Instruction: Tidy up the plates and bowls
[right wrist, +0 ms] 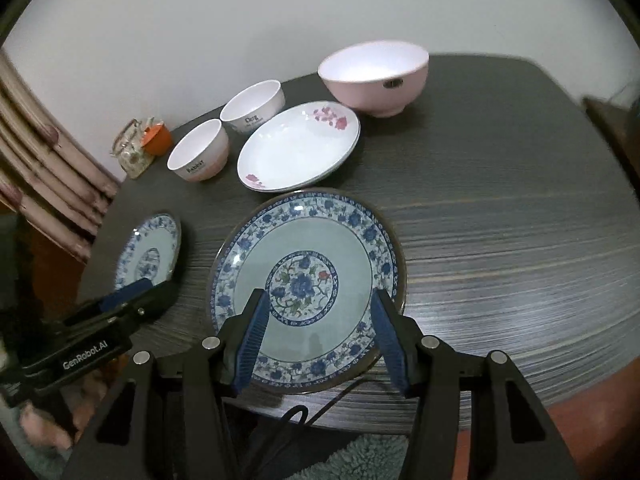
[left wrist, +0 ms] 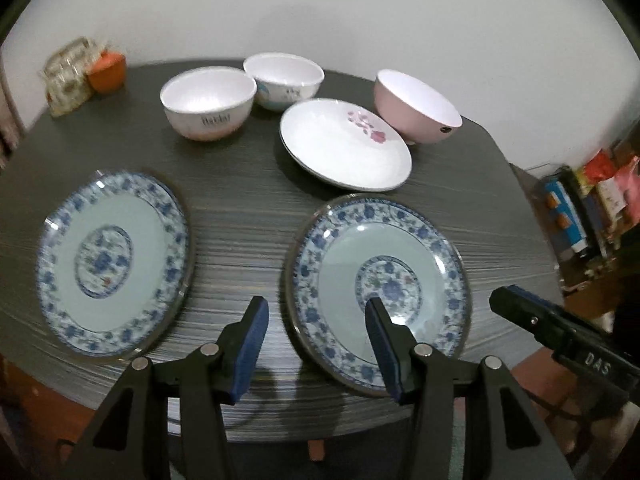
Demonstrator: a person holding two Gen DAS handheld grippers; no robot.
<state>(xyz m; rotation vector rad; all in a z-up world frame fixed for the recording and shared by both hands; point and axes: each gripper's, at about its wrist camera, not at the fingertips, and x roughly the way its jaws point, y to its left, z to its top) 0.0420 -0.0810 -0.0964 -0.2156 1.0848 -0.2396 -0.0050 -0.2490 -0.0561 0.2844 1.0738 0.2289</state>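
Observation:
Two blue floral plates lie flat on the dark table point(left wrist: 240, 208), one at the left point(left wrist: 114, 264) and one at the right point(left wrist: 380, 280). My left gripper point(left wrist: 317, 304) is open above the right plate's left rim, one finger over the plate and one over bare table. My right gripper point(right wrist: 320, 296) is open over that same plate point(right wrist: 306, 240), holding nothing. Behind it lie a white plate with pink flowers point(right wrist: 298, 148), two small white bowls point(right wrist: 198, 150) point(right wrist: 254, 106) and a pink bowl point(right wrist: 374, 76). All of these stand apart and upright.
A glass jar point(left wrist: 66, 76) and an orange lid point(left wrist: 106, 72) stand at the table's back left corner. A shelf of packages point(left wrist: 580, 208) lies beyond the right edge. A curtain point(right wrist: 40, 152) hangs at the left. A black cable point(right wrist: 320, 404) runs under the near edge.

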